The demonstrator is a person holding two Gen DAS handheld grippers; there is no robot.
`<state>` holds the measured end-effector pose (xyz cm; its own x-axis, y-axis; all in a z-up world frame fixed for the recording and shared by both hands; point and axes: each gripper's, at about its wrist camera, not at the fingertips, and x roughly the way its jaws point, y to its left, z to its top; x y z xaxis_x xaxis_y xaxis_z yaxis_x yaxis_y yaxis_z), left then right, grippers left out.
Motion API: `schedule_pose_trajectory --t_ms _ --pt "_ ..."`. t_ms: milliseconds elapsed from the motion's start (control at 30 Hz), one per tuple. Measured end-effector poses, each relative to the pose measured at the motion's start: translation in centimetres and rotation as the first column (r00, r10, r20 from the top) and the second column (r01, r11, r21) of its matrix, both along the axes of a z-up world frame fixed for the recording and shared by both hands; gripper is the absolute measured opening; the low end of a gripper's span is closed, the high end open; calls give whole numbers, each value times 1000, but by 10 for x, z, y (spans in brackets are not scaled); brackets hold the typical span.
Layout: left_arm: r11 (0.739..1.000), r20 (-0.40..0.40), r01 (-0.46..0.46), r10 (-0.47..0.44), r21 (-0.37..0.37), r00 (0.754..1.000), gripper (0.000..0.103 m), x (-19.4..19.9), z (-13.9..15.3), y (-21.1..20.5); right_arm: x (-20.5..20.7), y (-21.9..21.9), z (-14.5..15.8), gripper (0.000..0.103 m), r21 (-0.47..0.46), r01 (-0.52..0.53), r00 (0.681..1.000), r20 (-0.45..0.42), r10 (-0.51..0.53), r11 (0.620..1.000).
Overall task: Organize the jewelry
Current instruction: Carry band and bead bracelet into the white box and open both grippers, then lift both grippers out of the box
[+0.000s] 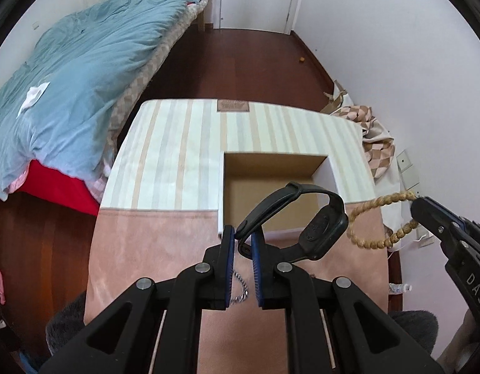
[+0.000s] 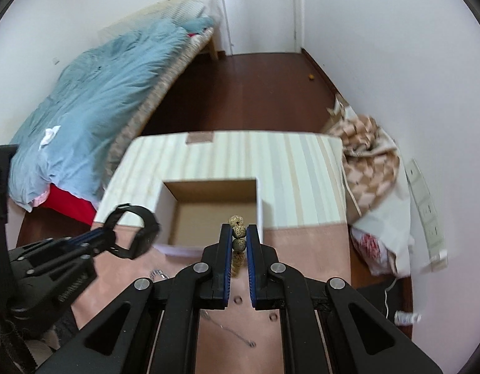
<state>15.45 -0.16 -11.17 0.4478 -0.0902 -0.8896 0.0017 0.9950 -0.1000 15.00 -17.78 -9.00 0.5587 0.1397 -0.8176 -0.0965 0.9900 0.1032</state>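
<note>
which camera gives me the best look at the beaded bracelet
The left wrist view: there the beaded bracelet hangs as an open loop from the right gripper. The right wrist view shows only a few speckled beads pinched between that gripper's fingers.

Both wrist views look forward, close over the open box, side by side.

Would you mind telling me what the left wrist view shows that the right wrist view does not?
Only the left wrist view shows the bead bracelet as a full loop hanging from the right gripper, and a chain below the left fingers. Only the right wrist view shows the speckled beads up close between the right gripper's pads, plus a thin chain on the pink mat. Both show the black watch held by the left gripper, the open box, and the bed.
</note>
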Motion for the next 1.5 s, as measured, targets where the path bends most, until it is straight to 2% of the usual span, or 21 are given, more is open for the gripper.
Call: schedule_pose_trajectory --t_ms 200,467,567,700,767,800,833,867,900,933,1000,1033,1067,1133,1300,1500 --pt "1000 -16 4 -5 -17 1000 8 35 -2 4 40 18 -3 9 -16 -31 999 -5 31 999" --pt "998 -107 17 -24 -64 994 8 84 -40 6 94 23 -50 9 52 -22 990 -135 29 998" --pt "997 -138 21 -31 -70 990 11 98 -52 5 105 24 -64 9 58 -26 986 -162 35 998" --pt "996 -182 28 -44 -90 982 19 114 -61 4 122 23 -85 10 102 -37 967 -247 62 994" --pt "997 -174 24 -36 -70 984 39 117 -59 4 127 19 -93 11 112 -23 958 -282 54 993" --pt "998 -166 17 -28 -64 986 62 118 -56 6 126 17 -95 14 111 -15 956 -289 47 994" --pt "998 -157 10 -21 -66 987 75 119 -54 8 126 14 -96 25 101 -6 955 -293 36 995" --pt "998 -143 4 -13 -61 990 77 118 -50 10 124 12 -96 39 100 -3 956 -293 32 995" --pt "999 -141 -3 -4 -45 990 79 118 -47 13 122 9 -95 44 101 0 957 -288 29 995" --pt "999 -141 -12 7 -33 990 83 118 -47 16 119 6 -95 53 86 4 958 -285 21 996" --pt "1000 -125 -28 29 8 992 94 113 -44 21 113 4 -93 60 57 6 961 -277 10 998" --pt "999 -119 -37 40 26 992 99 112 -44 24 109 4 -93 68 11 3 964 -266 0 1000" --pt "998 -109 -49 54 48 993 100 107 -44 27 105 3 -92 83 -30 1 966 -258 -9 1000" --pt "995 -89 -65 72 81 993 101 98 -45 30 97 5 -94 99 -96 0 970 -242 -23 995" --pt "984 -34 -86 92 158 995 103 71 -52 29 78 9 -104 99 -171 -3 973 -227 -36 985" --pt "984 -41 -91 99 155 994 103 54 -57 25 60 11 -104 100 -175 1 976 -212 -39 985"
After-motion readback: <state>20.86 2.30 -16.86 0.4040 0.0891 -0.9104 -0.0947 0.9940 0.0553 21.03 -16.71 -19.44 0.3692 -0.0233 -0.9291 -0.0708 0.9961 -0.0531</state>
